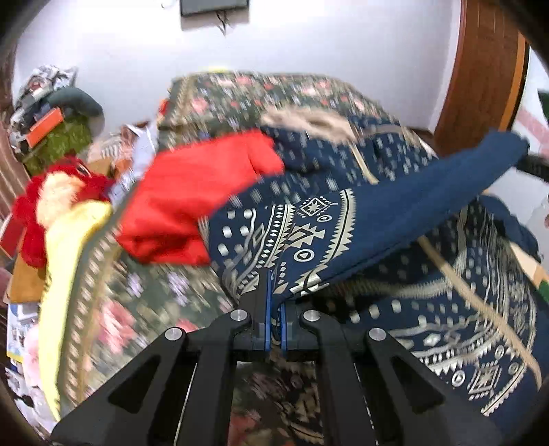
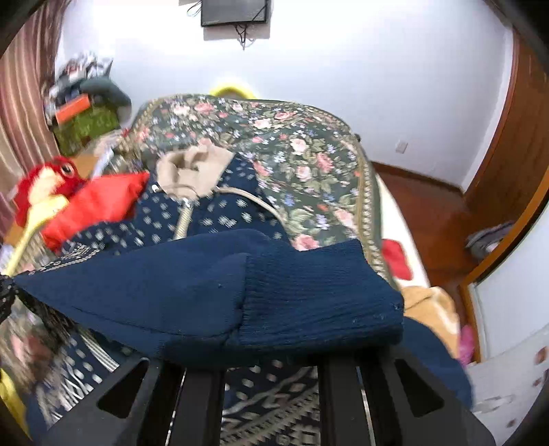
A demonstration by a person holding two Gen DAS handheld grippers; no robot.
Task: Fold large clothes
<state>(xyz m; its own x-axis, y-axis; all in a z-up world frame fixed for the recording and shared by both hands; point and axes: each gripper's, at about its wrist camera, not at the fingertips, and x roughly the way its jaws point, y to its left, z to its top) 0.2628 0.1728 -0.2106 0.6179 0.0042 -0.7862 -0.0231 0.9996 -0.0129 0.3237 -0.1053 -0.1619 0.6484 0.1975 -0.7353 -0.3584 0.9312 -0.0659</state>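
A lived-in home bedroom: a bed under a floral bedspread (image 2: pixel 302 151), a red plush toy (image 2: pixel 51 178) by its left edge, striped curtains (image 2: pixel 24 103) (left side), white walls, a wall-mounted screen (image 2: pixel 235 12).

The left wrist view looks forward over its tool (image 1: pixel 273 295), low and close above the bed (image 1: pixel 144 308), facing the far white wall (image 1: pixel 308 41); the right wrist view faces the same wall (image 2: pixel 343 51) from slightly farther right, its lower half filled by navy sweater (image 2: pixel 240 291) very near the lens; both share the floral bedcover (image 2: pixel 291 137), red cloth (image 1: pixel 192 206), red plush toy (image 2: pixel 44 182) and wall-mounted screen (image 2: pixel 235 12).
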